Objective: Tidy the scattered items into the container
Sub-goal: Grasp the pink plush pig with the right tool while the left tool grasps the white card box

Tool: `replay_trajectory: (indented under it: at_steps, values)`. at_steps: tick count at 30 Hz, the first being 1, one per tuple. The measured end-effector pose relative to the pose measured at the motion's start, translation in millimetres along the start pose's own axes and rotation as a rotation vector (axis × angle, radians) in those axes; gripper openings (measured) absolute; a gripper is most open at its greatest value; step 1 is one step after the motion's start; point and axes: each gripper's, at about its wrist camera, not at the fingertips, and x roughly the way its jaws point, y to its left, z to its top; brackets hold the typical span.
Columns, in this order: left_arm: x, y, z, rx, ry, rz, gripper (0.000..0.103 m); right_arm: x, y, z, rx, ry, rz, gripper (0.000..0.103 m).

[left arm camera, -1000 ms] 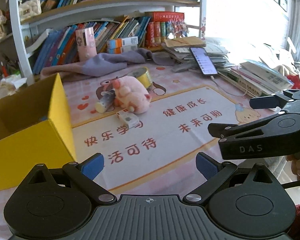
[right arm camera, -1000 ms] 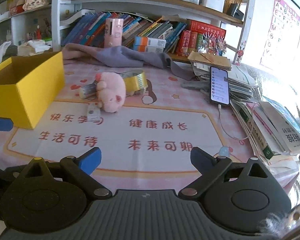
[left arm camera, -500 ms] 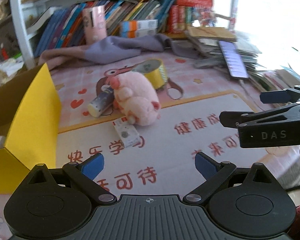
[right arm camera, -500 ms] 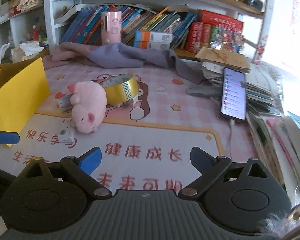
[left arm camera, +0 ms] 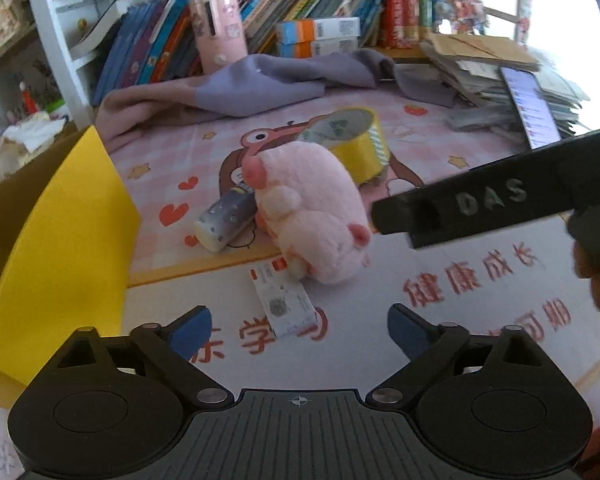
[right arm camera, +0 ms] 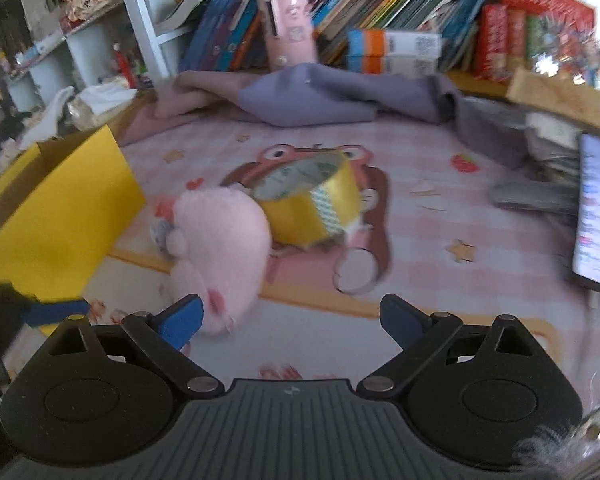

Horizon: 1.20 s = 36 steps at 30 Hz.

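Note:
A pink plush pig (left arm camera: 314, 216) lies on the printed mat, also in the right wrist view (right arm camera: 220, 252). Behind it stands a yellow tape roll (left arm camera: 354, 144) (right arm camera: 310, 200). A grey tube (left arm camera: 226, 218) lies at its left, and a small white box (left arm camera: 286, 306) lies in front of it. The open yellow box (left arm camera: 66, 236) (right arm camera: 56, 208) stands at the left. My left gripper (left arm camera: 300, 330) is open just short of the white box. My right gripper (right arm camera: 290, 320) is open and empty, its left finger close to the pig; it shows in the left wrist view as a black arm (left arm camera: 488, 204).
A purple cloth (left arm camera: 260, 86) lies at the back before a shelf of books (left arm camera: 320, 4) and a pink carton (left arm camera: 220, 30). A phone (left arm camera: 530, 106) rests on stacked papers at the right. The pink mat (right arm camera: 420, 208) covers the table.
Both grippers have moved forward toward the pile of items, which now looks much larger. The right gripper has come in beside the pig. Both stay open.

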Motion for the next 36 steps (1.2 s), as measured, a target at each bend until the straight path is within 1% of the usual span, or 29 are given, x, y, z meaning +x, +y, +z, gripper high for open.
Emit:
replay_trajectory:
  at_steps: [3, 8, 10, 11, 12, 13, 15, 16, 18, 22, 23, 25, 28, 29, 31, 34, 36]
  values:
    - [6, 0, 3, -0.004, 0.02, 0.015, 0.092, 19, 1, 11, 0.012, 0.029, 0.054, 0.096]
    - [5, -3, 3, 0.017, 0.029, 0.025, 0.092, 47, 9, 20, -0.001, 0.048, 0.106, 0.096]
    - [2, -3, 2, 0.017, 0.034, 0.025, 0.09, 57, 11, 22, 0.011, 0.057, 0.125, 0.096]
    - [1, -2, 2, 0.016, 0.039, 0.025, 0.087, 62, 12, 23, 0.017, 0.063, 0.131, 0.094]
    - [1, -1, 2, 0.016, 0.044, 0.025, 0.086, 65, 13, 23, 0.021, 0.07, 0.14, 0.088]
    - [1, -1, 2, 0.015, 0.048, 0.027, 0.085, 69, 14, 23, 0.025, 0.08, 0.152, 0.084]
    - [1, 1, 3, 0.011, 0.051, 0.031, 0.082, 73, 15, 23, 0.031, 0.097, 0.192, 0.059]
    - [2, 2, 3, 0.006, 0.053, 0.031, 0.081, 73, 16, 23, 0.027, 0.099, 0.205, 0.059]
    - [5, 4, 5, -0.007, 0.051, 0.026, 0.079, 67, 19, 24, -0.004, 0.091, 0.195, 0.054]
    - [19, 7, 13, -0.026, 0.057, 0.014, 0.07, 32, 10, 24, -0.031, 0.024, 0.213, 0.054]
    - [23, 7, 14, -0.03, 0.064, 0.014, 0.066, 22, 7, 22, -0.036, 0.01, 0.206, 0.054]
    - [33, 8, 17, -0.049, 0.08, 0.012, 0.061, 4, -2, 18, -0.04, -0.011, 0.165, 0.054]
    - [44, 12, 20, -0.101, 0.103, 0.004, 0.056, -12, -18, 8, -0.012, -0.01, 0.101, 0.054]
    - [46, 13, 19, -0.118, 0.11, 0.003, 0.052, -15, -24, 5, -0.001, -0.006, 0.086, 0.054]
    - [50, 16, 20, -0.147, 0.112, 0.004, 0.05, -19, -33, 0, 0.018, 0.001, 0.057, 0.054]
    - [52, 17, 21, -0.155, 0.106, 0.014, 0.046, -19, -41, -6, 0.033, 0.019, 0.025, 0.054]
    - [53, 16, 23, -0.15, 0.11, 0.014, 0.036, -20, -43, -11, 0.034, 0.026, 0.007, 0.054]
